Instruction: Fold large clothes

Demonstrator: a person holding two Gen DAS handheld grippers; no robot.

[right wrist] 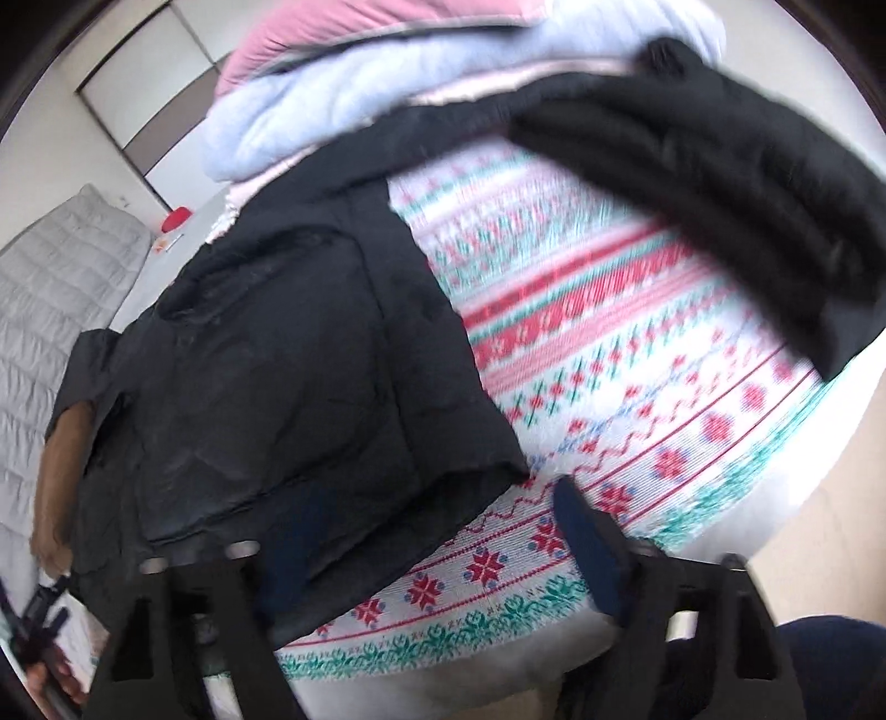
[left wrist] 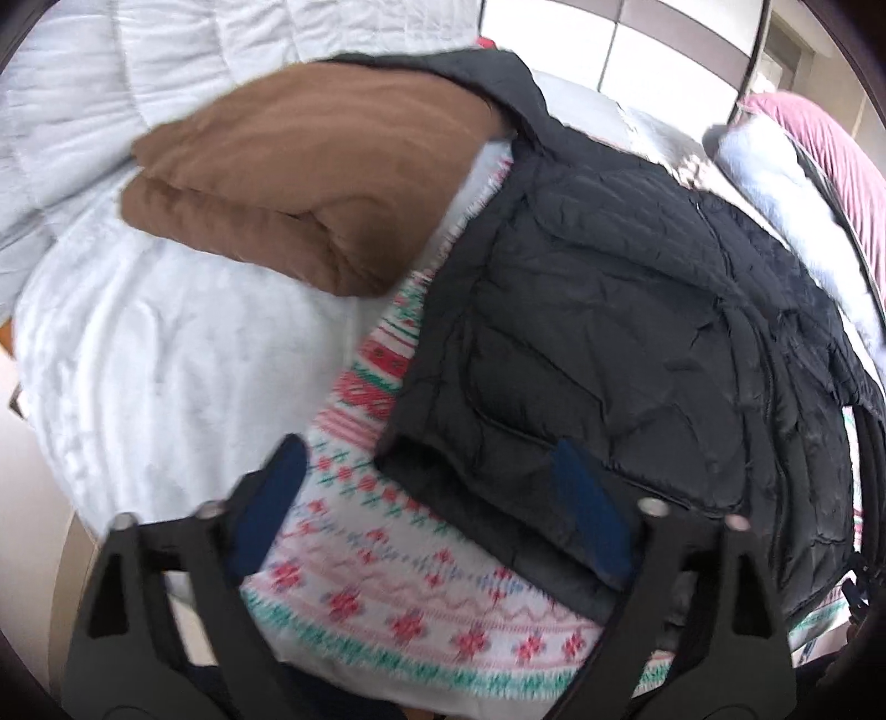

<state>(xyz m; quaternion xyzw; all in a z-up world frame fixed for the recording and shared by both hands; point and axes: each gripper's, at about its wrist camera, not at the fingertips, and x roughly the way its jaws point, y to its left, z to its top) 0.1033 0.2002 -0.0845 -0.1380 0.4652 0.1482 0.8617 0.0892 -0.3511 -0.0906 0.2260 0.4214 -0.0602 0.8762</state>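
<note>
A black quilted jacket [left wrist: 637, 310] lies spread on a blanket with red and green patterns [left wrist: 421, 598]. My left gripper [left wrist: 437, 471] is open, its fingers either side of the jacket's near left hem corner. In the right wrist view the jacket [right wrist: 288, 354] lies left of centre, with one sleeve [right wrist: 720, 183] stretched out to the upper right over the patterned blanket [right wrist: 637, 343]. My right gripper [right wrist: 426, 509] is open at the jacket's near right hem corner; its left finger is partly hidden against the dark cloth.
A folded brown blanket [left wrist: 310, 188] lies on the white quilt [left wrist: 166, 343] to the left of the jacket. A stack of light blue [right wrist: 343, 105] and pink [right wrist: 360, 33] cloth sits beyond the jacket's collar. White wardrobe doors [left wrist: 664, 39] stand behind.
</note>
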